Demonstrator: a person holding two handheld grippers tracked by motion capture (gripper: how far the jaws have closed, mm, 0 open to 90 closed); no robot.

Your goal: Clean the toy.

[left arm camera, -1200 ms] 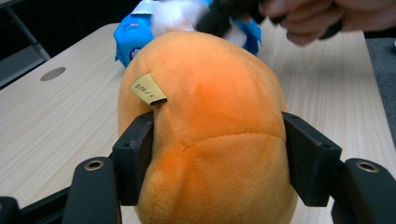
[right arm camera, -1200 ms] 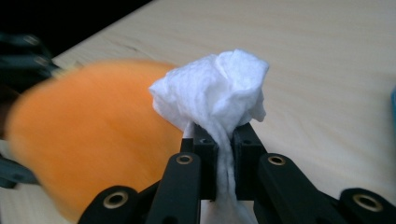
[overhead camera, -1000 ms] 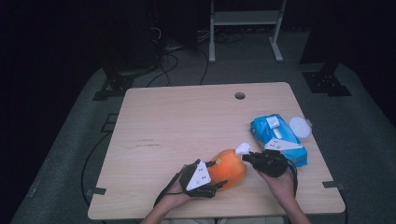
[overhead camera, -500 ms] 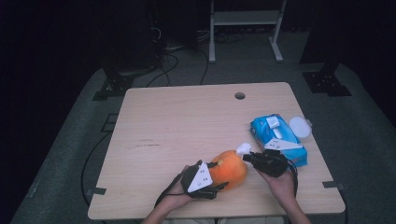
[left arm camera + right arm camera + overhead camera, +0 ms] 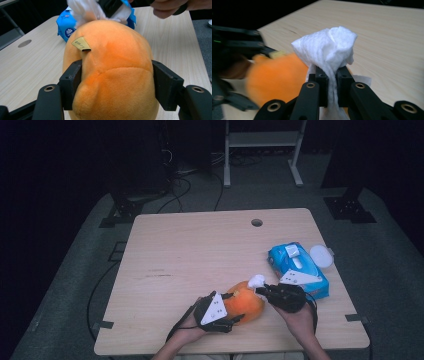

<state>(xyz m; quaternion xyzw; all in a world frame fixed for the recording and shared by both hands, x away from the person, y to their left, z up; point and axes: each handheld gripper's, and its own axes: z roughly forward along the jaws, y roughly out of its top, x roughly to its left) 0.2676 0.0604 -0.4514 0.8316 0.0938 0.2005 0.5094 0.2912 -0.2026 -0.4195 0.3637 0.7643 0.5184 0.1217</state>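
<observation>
Toy (image 5: 243, 301) unmoved, L claw (image 5: 235, 307) clamps it | R claw (image 5: 261, 288) pinching wipe (image 5: 256, 280), barely shifted

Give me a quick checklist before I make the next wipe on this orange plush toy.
1. Left hand-held gripper clamps the orange plush toy on both sides: ok.
2. Right hand-held gripper shut on the white wipe: ok.
3. Wipe touching the toy's top: cannot tell, though they look very close.
4. Blue wipe pack apart from the toy: ok.
5. Paper tag on the toy out of the wipe's path: cannot tell.
</observation>
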